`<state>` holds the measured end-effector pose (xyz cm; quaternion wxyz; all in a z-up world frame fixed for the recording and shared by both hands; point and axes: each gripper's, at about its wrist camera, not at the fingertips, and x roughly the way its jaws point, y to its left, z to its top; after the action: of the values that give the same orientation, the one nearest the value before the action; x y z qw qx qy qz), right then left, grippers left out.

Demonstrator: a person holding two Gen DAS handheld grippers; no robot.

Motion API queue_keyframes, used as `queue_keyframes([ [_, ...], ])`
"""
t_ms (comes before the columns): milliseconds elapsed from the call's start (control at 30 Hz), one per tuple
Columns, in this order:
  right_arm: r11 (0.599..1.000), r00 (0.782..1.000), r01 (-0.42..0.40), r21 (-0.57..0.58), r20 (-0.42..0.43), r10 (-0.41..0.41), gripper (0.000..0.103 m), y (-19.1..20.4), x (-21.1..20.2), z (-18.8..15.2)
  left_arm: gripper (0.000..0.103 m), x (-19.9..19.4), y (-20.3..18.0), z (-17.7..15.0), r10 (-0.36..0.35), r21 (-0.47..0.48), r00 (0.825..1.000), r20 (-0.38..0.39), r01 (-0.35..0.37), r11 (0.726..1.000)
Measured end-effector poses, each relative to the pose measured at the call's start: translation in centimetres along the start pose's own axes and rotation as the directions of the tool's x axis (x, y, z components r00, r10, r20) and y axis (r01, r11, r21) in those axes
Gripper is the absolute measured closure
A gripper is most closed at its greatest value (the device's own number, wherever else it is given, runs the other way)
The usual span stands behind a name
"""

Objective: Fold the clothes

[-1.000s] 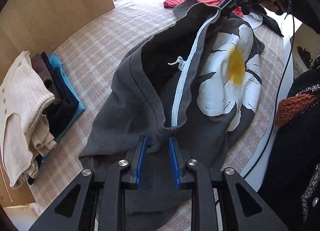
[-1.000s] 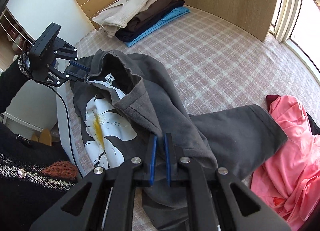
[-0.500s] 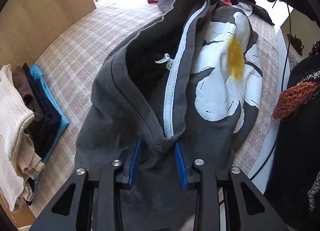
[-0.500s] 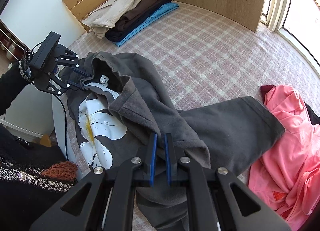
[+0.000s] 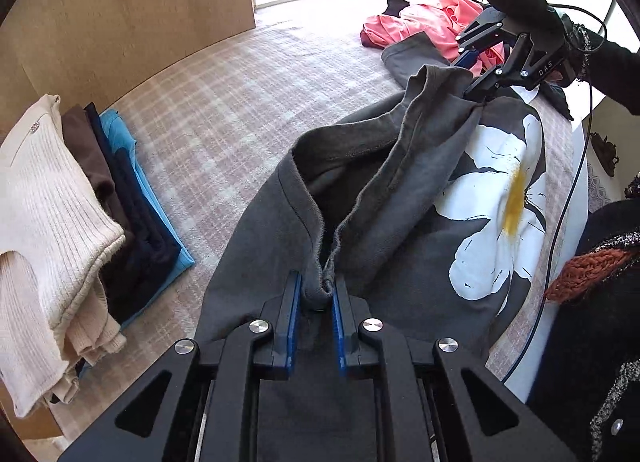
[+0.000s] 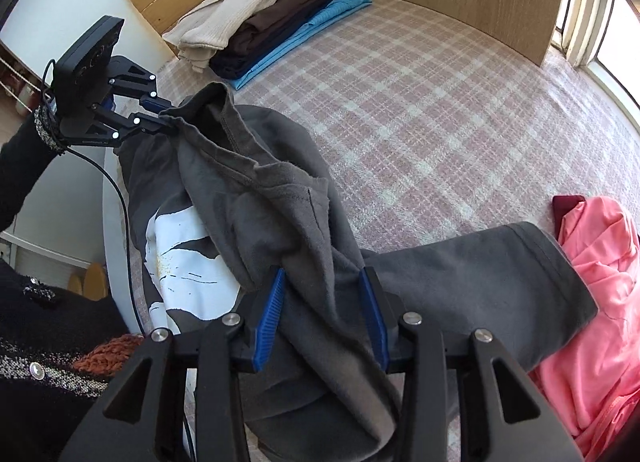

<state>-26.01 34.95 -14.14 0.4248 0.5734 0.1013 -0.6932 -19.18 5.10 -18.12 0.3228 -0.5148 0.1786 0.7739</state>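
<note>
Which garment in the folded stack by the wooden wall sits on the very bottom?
The light blue garment. It lies flat on the checked bed cover, under the navy, brown and cream knit pieces, and its edge sticks out furthest towards the middle of the bed.

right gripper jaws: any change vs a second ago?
Yes. The right gripper has just been opening: its pads, then pinched on the grey shirt, now stand apart with the fabric loose between them, still beside the pink garment.
</note>
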Motion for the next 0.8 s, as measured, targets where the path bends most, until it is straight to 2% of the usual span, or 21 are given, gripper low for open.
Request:
queue_keyframes([
  [100, 0.992, 0.994, -0.109, 0.063, 0.033, 0.107, 0.066, -1.2, -0.3, 0.3, 0.090, -0.4, 0.3, 0.2, 0.009, -0.002, 1.000, 0.009, -0.009, 1.000],
  [133, 0.987, 0.989, -0.145, 0.062, 0.048, 0.143, 0.076, -1.2, -0.7, 0.3, 0.090, -0.5, 0.5, 0.4, 0.012, 0.000, 1.000, 0.012, -0.012, 1.000],
  [200, 0.995, 0.993, -0.099, 0.018, 0.060, 0.098, 0.099, -0.3, -1.4, 0.3, 0.090, -0.7, 0.9, 0.7, 0.010, -0.002, 1.000, 0.019, -0.010, 1.000],
  [300, 0.998, 0.998, 0.054, -0.035, 0.041, -0.052, 0.099, 1.2, -1.7, 0.5, 0.090, -1.1, 1.8, 1.5, -0.016, -0.029, 0.999, 0.045, 0.018, 0.999],
  [367, 0.993, 0.994, 0.102, -0.054, 0.051, -0.099, 0.100, 2.1, -2.8, 0.4, 0.084, -0.7, 2.8, 2.5, -0.015, -0.057, 0.999, 0.047, 0.017, 0.998],
  [433, 0.990, 0.989, 0.138, -0.043, 0.051, -0.135, 0.100, 2.0, -3.8, -0.1, 0.075, -0.1, 3.7, 3.5, 0.056, -0.074, 0.998, 0.041, -0.052, 0.996],
  [467, 0.987, 0.987, 0.155, -0.038, 0.051, -0.153, 0.100, 1.9, -4.4, -0.3, 0.078, 0.2, 4.3, 3.7, 0.081, -0.085, 0.996, 0.031, -0.078, 0.993],
  [533, 0.982, 0.981, 0.189, -0.027, 0.050, -0.187, 0.100, 1.7, -5.4, -0.9, 0.078, 0.3, 4.9, 3.5, 0.054, -0.093, 0.998, 0.023, -0.051, 0.994],
  [600, 0.982, 0.982, 0.188, -0.011, 0.035, -0.187, 0.100, 1.4, -5.1, -1.7, 0.077, 0.3, 5.4, 3.3, 0.022, -0.101, 1.000, 0.016, -0.020, 0.995],
  [800, 0.985, 0.984, 0.175, 0.000, 0.035, -0.174, 0.100, 1.5, -3.9, -2.3, 0.067, 0.0, 3.2, 3.3, -0.044, -0.013, 0.999, -0.022, 0.044, 0.999],
])
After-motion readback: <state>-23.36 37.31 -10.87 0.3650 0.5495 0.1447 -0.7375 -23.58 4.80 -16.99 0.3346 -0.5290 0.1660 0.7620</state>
